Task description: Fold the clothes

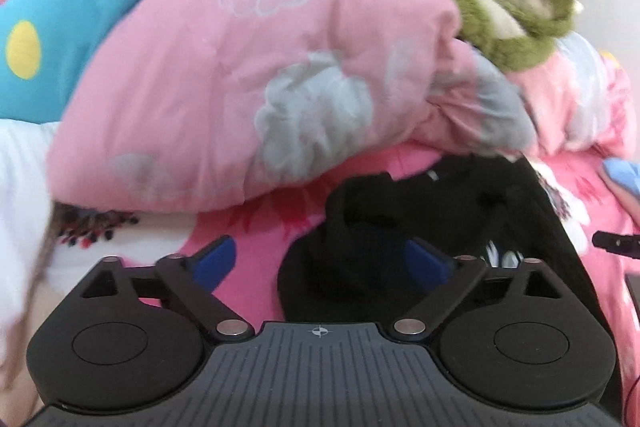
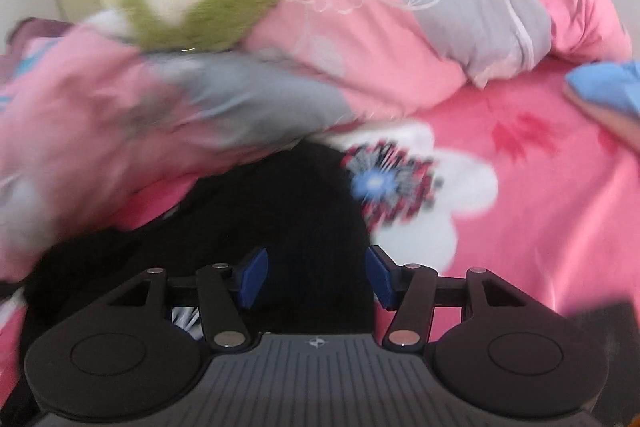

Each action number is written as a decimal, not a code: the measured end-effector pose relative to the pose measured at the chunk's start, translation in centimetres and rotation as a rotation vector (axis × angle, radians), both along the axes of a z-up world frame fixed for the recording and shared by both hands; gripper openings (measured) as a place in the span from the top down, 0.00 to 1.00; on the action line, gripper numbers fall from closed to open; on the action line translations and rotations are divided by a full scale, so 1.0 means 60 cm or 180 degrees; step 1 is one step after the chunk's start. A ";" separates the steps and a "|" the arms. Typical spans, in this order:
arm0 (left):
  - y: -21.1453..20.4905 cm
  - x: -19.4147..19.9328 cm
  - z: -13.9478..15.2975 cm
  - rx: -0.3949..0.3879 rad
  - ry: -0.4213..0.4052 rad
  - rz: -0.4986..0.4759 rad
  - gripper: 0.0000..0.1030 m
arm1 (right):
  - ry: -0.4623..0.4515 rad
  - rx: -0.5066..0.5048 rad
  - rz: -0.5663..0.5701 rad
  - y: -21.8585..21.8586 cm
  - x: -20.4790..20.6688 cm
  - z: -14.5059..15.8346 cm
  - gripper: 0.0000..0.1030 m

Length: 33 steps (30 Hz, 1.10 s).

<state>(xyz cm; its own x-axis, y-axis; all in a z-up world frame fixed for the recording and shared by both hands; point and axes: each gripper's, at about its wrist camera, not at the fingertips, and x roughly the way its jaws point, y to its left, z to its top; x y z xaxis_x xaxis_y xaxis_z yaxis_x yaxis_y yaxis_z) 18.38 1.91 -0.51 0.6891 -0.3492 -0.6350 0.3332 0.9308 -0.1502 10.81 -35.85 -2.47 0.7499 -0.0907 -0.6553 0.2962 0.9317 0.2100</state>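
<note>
Since both the left gripper (image 1: pixel 320 263) and right gripper (image 2: pixel 316 277) hover with jaws spread, the limp black garment (image 1: pixel 400 211) (bunched, soft) probably wants pinching at an edge.

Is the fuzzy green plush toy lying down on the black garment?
No, the fuzzy green plush toy sits atop the pink quilt, above the black garment.

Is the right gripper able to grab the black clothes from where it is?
Probably yes. The right gripper has its jaws open right over the black garment, with nothing between them.
</note>
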 end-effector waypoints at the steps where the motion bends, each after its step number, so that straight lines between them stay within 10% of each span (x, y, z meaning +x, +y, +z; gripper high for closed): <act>1: 0.004 -0.018 0.007 0.0036 -0.0011 -0.0026 0.06 | -0.0020 0.0062 0.0071 0.012 -0.024 0.002 0.43; 9: 0.066 -0.163 0.023 0.0126 0.0064 -0.0025 0.04 | -0.0058 0.0419 0.0605 0.093 -0.171 0.009 0.42; 22: 0.131 -0.226 -0.100 0.0560 0.0451 0.0340 0.13 | 0.0352 0.0494 0.0680 0.129 -0.313 -0.039 0.42; 28: 0.128 -0.233 -0.104 0.0614 0.0329 0.0326 0.49 | 0.0393 0.0464 0.0756 0.149 -0.349 -0.047 0.43; 33: 0.118 -0.245 -0.099 0.0450 0.0324 0.0257 0.96 | 0.0334 0.0265 0.0882 0.181 -0.365 -0.053 0.79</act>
